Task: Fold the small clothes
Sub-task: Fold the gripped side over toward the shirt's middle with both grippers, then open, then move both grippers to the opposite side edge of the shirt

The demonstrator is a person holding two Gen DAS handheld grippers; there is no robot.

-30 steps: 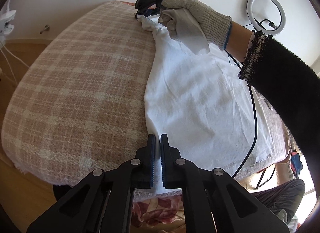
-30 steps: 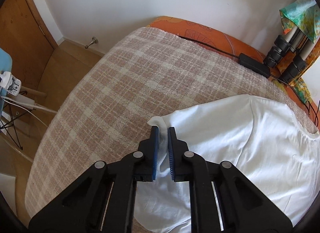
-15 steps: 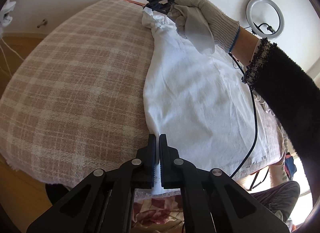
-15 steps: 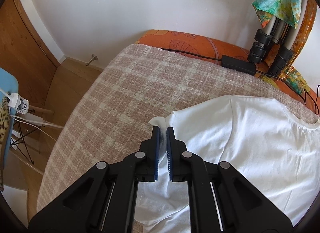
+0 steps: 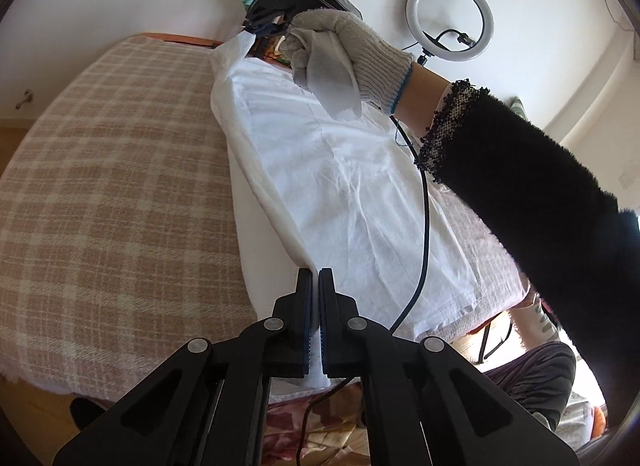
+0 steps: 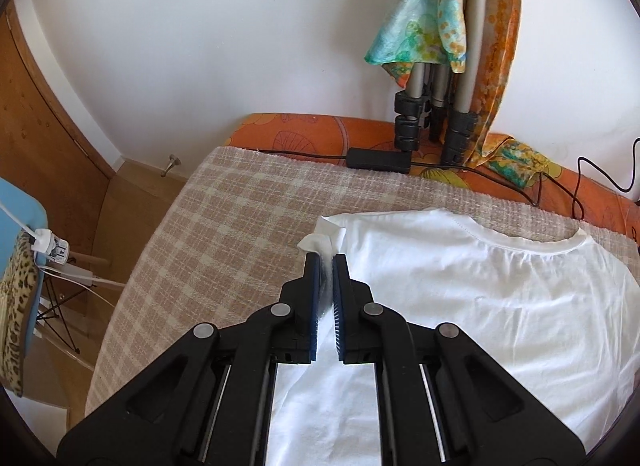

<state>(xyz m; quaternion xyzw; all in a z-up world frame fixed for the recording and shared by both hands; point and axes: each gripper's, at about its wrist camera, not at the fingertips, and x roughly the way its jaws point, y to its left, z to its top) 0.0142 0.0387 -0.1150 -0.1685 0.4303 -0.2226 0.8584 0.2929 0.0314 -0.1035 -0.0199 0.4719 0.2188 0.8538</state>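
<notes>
Left wrist view: both grippers, left and right, are clenched on the thin, floppy white shirt near the bed's middle, so pinch hems and corners.

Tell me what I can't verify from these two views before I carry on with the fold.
- Left wrist view: the white shirt hem beneath the left gripper, hidden by its jaws.
- Left wrist view: the far sleeve, covered by the gloved hand.
- Right wrist view: the shirt's right side and lower body, cut off by the frame edge and right gripper.
</notes>
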